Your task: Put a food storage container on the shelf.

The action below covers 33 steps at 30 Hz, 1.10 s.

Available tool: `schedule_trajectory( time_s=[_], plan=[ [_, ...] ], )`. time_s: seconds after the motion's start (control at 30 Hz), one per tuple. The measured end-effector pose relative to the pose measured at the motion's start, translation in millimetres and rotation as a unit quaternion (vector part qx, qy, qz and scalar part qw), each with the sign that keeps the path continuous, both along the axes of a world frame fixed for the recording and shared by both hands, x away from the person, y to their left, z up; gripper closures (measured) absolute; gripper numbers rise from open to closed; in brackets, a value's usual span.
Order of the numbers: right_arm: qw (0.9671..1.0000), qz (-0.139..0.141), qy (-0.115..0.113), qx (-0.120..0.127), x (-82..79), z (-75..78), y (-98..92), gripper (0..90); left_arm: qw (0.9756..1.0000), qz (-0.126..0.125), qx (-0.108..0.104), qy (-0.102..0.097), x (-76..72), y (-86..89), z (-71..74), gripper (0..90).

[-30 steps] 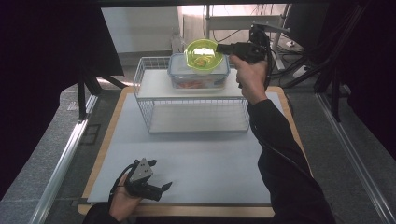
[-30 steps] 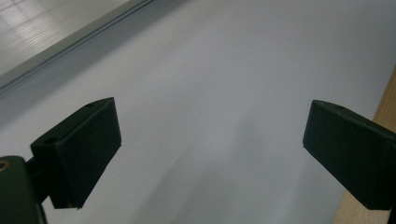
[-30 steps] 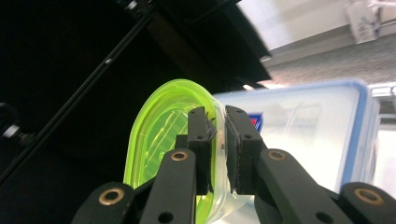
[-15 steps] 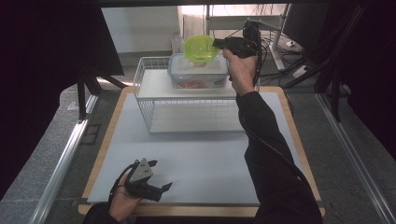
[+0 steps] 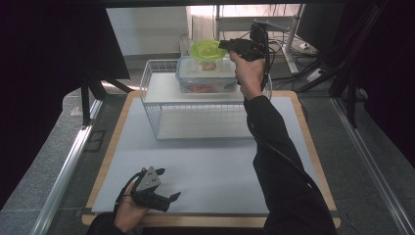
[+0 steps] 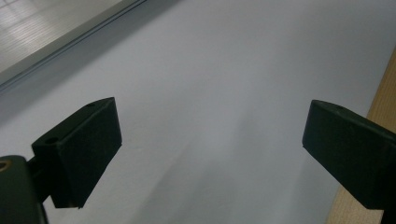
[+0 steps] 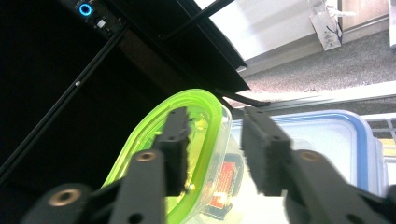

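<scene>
We see the right gripper [image 5: 226, 45] held up at the back of the table, level w/ the green-lidded tub [image 5: 208, 51]. That tub sits on top of the blue-rimmed box [image 5: 205, 76], which rests on the upper shelf of the wire rack [image 5: 161, 88]. In the right gripper view the jaws stand apart, one over the green lid [image 7: 154, 140], the other off its rim on the box side, w/ a clear gap between that pad and the tub; the jaws have just been opening. So we read the grip as released: the tub's edge is between the jaws, but the pads don't press on it. A red label shows through the tub's clear wall below the lid.

The left gripper [image 5: 164, 199] lies low at the near edge of the grey mat [image 5: 220, 161], in the person's left hand [image 5: 128, 211], well apart from the rack. In the left gripper view its jaws are spread wide over bare mat w/ nothing between them, the wooden table edge [image 6: 380, 109] just beside one jaw.
</scene>
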State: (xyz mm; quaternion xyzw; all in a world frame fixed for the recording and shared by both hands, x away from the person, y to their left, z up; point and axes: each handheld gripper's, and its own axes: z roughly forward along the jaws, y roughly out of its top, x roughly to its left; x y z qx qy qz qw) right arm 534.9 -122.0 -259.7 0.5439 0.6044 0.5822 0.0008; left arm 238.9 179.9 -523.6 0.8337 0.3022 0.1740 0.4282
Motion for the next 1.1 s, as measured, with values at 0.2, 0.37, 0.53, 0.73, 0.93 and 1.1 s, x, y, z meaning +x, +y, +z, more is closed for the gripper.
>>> schedule_trajectory(
  time_s=[0.2, 0.37, 0.53, 0.73, 0.93, 1.1],
  plan=[
    [0.9991, 0.031, -0.028, -0.011, -2.9, 3.1, -6.0, 34.2, 1.0, 0.0, 0.001, -0.001, -0.2, -0.3, -0.1, 4.4],
    [0.997, 0.062, -0.042, -0.02, -8.4, 3.3, -12.2, 23.2, 1.0, 0.002, 0.0, -0.001, -0.1, 0.0, 0.2, 4.3],
    [0.9941, 0.067, -0.072, -0.046, -18.9, 1.4, -18.7, 14.0, 1.0, 0.002, -0.004, -0.002, 0.0, 0.2, 0.3, 4.2],
    [0.9879, 0.078, -0.104, -0.084, -35.6, -2.0, -27.0, 10.7, 1.0, 0.001, -0.003, -0.001, 0.1, -0.2, 0.0, 4.1],
    [0.9796, 0.093, -0.135, -0.117, -55.5, -4.6, -31.8, 9.2, 1.0, 0.002, 0.001, -0.001, 0.2, -0.8, -0.4, 4.1],
    [0.9731, 0.095, -0.154, -0.143, -71.7, -9.9, -34.0, 5.9, 1.0, 0.002, 0.003, -0.002, 0.1, -1.5, -0.7, 4.2]
  ],
)
